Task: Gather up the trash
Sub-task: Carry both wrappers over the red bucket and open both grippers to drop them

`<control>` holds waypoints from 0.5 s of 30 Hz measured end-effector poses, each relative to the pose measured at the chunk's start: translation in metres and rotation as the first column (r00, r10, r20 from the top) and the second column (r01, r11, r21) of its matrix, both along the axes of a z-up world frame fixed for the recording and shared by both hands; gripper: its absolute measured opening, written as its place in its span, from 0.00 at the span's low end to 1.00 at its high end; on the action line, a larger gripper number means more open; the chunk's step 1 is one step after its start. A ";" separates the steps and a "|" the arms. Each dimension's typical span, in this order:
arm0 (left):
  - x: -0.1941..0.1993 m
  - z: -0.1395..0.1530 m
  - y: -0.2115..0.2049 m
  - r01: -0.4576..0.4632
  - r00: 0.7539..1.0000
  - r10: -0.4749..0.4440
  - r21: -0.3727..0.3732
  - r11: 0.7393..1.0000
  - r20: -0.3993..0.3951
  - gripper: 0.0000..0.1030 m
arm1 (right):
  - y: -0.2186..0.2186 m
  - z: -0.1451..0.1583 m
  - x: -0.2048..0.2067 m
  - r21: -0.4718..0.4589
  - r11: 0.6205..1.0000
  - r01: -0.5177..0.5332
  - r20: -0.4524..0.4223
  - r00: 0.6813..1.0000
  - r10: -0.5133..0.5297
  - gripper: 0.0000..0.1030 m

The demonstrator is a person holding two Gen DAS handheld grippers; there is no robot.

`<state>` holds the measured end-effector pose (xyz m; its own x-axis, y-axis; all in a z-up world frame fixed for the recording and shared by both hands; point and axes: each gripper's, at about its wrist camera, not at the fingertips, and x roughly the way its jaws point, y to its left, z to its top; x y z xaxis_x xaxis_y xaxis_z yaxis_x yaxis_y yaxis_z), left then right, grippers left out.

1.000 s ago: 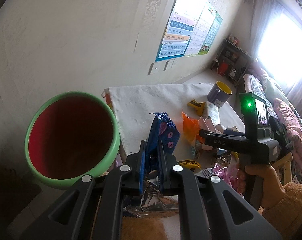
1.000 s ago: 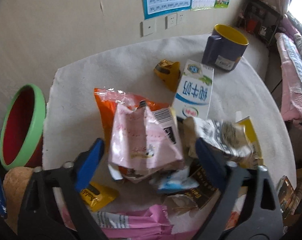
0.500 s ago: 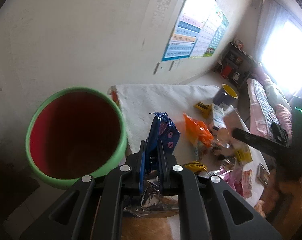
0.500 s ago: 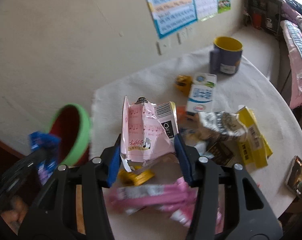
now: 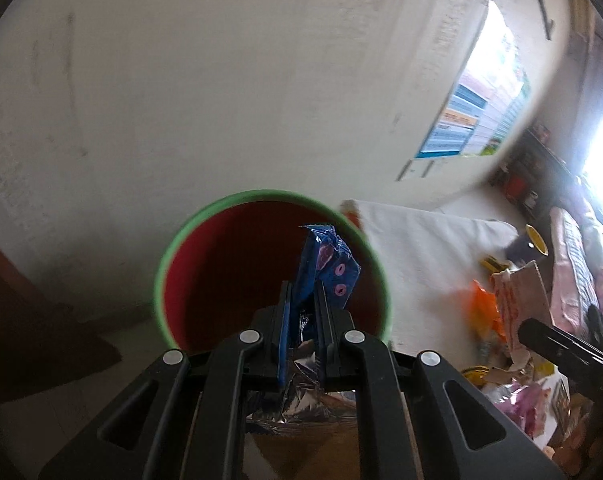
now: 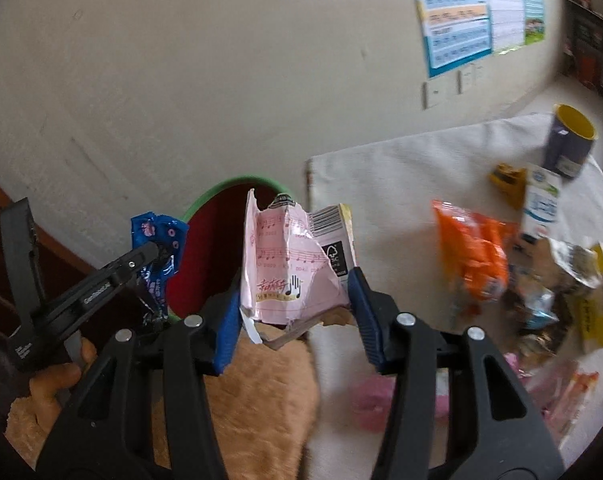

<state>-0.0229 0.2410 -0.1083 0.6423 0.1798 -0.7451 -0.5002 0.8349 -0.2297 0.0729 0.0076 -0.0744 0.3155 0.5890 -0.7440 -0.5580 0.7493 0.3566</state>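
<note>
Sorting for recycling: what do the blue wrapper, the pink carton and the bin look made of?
Blue wrapper: probably foil-lined plastic film, glossy, silver inside showing. Pink carton: printed paperboard, matte, torn edges. Bin: likely plastic, smooth green rim, red inside.

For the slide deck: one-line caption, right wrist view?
Right hand-held gripper shut on pink carton, near green-rimmed bin.

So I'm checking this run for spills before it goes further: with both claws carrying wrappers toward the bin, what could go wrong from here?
1. The left claw pinches the blue wrapper near its lower end; the wrapper's top reaches toward the far side of the green bin rim and may catch there.
2. The right claw grips a torn pink carton by its edges; it could slip out short of the bin.
3. Both claws converge on one opening and might bump.
</note>
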 end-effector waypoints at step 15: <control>-0.007 -0.029 0.019 -0.023 0.999 0.021 -0.068 0.997 -0.031 0.08 | 0.008 -0.050 0.019 -0.197 0.979 0.046 0.006 0.999 -0.045 0.48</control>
<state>-0.0304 0.2601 -0.1368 0.6154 0.1419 -0.7753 -0.5262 0.8063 -0.2701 0.0919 0.0159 -0.1240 0.3396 0.4157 -0.8437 -0.5220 0.8295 0.1986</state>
